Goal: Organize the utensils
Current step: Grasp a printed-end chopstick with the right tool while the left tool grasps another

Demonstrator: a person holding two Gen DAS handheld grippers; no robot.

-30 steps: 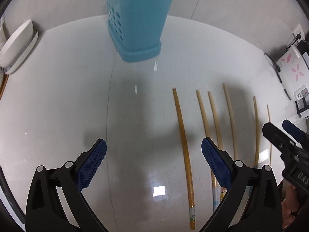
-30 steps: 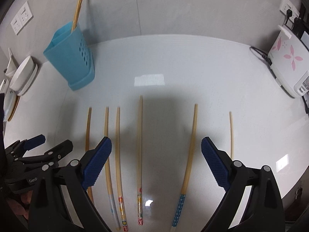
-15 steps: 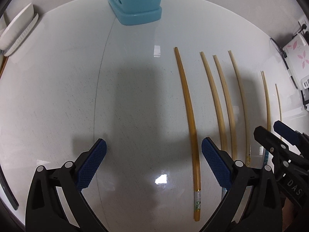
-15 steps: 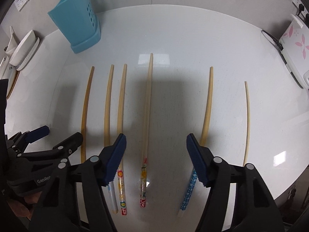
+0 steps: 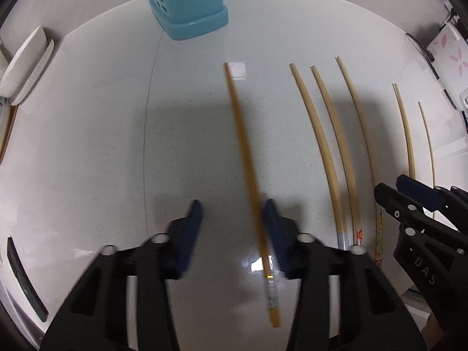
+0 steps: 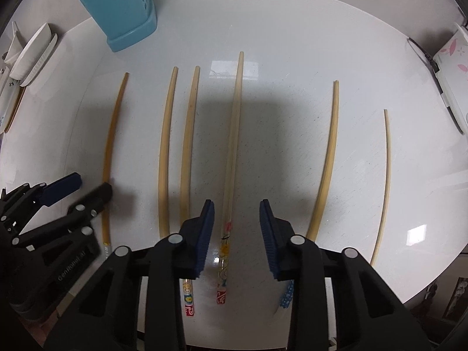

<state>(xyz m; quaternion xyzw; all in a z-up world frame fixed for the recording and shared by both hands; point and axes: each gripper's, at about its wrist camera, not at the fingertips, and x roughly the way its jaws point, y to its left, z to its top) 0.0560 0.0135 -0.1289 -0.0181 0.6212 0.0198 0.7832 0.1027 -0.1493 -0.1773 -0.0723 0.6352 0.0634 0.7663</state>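
Chopsticks thin, stiff, slick | we straddle dark chopstick with left gripper spread, and patterned chopstick with right gripper spread | pinch near decorated ends

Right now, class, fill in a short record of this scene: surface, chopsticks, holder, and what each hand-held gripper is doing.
surface: white table
chopsticks: six loose, lying side by side
holder: blue holder, upright at the far left
left hand-held gripper: open around the darker chopstick, not yet shut on it
right hand-held gripper: open around the long chopstick, pads not touching it
other: white dishes at the left edge
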